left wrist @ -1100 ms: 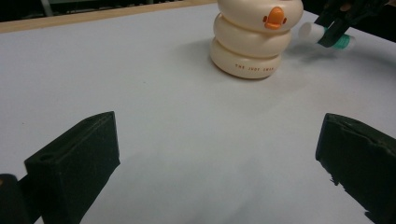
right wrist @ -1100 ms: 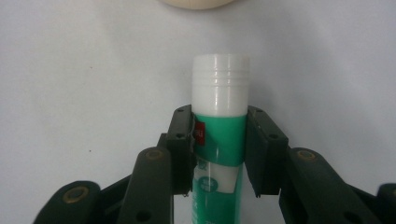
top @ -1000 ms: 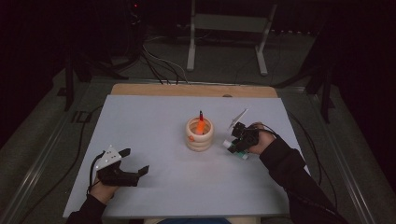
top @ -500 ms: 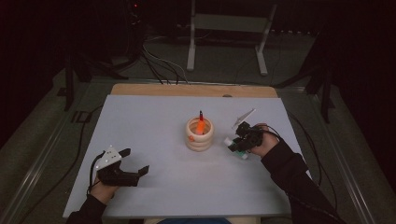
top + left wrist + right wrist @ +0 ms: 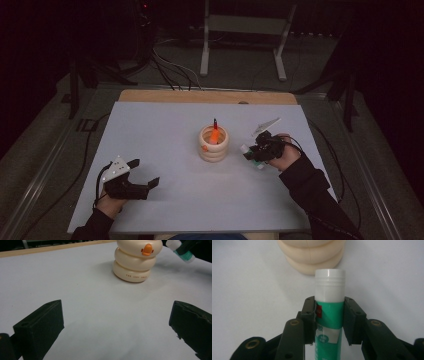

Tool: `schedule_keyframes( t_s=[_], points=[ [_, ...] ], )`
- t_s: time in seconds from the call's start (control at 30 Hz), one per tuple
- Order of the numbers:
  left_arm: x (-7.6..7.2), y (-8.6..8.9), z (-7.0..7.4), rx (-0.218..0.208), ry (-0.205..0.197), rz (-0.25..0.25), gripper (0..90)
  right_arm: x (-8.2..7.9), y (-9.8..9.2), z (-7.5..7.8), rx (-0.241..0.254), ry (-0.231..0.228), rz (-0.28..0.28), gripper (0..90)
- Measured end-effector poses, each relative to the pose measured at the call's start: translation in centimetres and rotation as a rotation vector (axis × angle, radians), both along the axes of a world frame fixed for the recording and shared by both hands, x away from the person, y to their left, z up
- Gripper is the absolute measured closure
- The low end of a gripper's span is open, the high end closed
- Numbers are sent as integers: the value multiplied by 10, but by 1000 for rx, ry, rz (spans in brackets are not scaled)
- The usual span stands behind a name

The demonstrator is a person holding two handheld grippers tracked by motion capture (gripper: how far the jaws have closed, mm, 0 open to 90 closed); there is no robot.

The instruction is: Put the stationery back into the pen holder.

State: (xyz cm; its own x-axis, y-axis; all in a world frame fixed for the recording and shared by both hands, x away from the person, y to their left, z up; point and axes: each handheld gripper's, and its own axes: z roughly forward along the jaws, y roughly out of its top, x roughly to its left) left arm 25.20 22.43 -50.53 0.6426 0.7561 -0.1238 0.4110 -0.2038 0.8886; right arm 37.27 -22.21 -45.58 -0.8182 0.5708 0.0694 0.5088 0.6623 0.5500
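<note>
Right gripper (image 5: 329, 322): clamped on glue stick (image 5: 329, 302), just beside cream ringed holder (image 5: 213, 144) mid-worktop; step: carry to holder; next: lift, align over opening. Left gripper (image 5: 141, 175): wide open, empty

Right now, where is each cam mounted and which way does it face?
High view: above the person's side of the table, facing forward and down; shows both forearms, left gripper and right gripper.
Left gripper view: rides the left gripper, looks level along its open fingers at the cream ringed holder.
Right gripper view: rides the right gripper, looks along its fingers clamped on a glue stick.
All share the holder; the glue stick too.
</note>
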Motion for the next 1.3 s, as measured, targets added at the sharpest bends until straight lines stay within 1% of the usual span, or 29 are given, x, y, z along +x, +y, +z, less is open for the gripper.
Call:
schedule_keyframes(
  t_s=[0.1, 0.23, 0.27, 0.33, 0.37, 0.43, 0.5, 0.57, 0.6, 0.63, 0.8, 0.83, 0.9, 1.0, 1.07, 1.13, 1.23, 1.3],
  points=[
    [0, 0, 0, -2, 3, 1, 3, -1, 1, 4, 17, -21, -3, 658],
    [0, 0, 0, 0, 0, 0, 3, -2, 2, 8, 38, -33, -7, 658],
    [0, 0, 0, 0, 1, 0, 3, -2, 2, 9, 37, -33, -5, 658],
    [0, 0, 0, -1, 1, 0, 3, -2, 4, 11, 39, -53, -10, 658],
    [0, 0, 0, -1, 0, 0, 3, -2, 4, 12, 46, -48, -6, 658],
    [0, 0, 0, 1, -1, 1, 3, -3, 6, 14, 51, -60, -8, 658],
    [0, 0, 0, 0, -1, 0, 3, -4, 7, 16, 59, -57, -7, 658],
    [0, 0, 0, 1, -1, 1, 3, -4, 9, 20, 75, -70, -2, 658],
    [0, 0, 0, 0, -1, 0, 3, -4, 10, 21, 78, -69, 3, 658],
    [0, 0, 0, 1, -1, -1, 3, -4, 11, 23, 79, -78, 2, 658],
    [0, 0, 0, 0, -2, 0, 3, -4, 17, 29, 101, -90, 13, 658],
    [0, 0, 0, 0, -1, 0, 3, -4, 18, 30, 108, -97, 11, 658],
    [0, 0, 0, 0, -3, -1, 3, -4, 20, 33, 124, -97, 14, 658],
    [0, 0, 0, -1, -3, 0, 3, -3, 25, 37, 135, -111, 13, 658],
    [0, 0, 1, 1, -4, -1, 3, -3, 27, 40, 150, -116, 9, 658],
    [-1, 0, 1, -1, -4, -1, 3, -3, 28, 40, 156, -118, 7, 658],
    [-1, 0, 1, -2, -4, -1, 3, -3, 31, 45, 188, -144, -16, 658],
    [-1, 0, 1, -1, -4, -1, 3, -2, 32, 47, 201, -160, -29, 658]
  ],
)
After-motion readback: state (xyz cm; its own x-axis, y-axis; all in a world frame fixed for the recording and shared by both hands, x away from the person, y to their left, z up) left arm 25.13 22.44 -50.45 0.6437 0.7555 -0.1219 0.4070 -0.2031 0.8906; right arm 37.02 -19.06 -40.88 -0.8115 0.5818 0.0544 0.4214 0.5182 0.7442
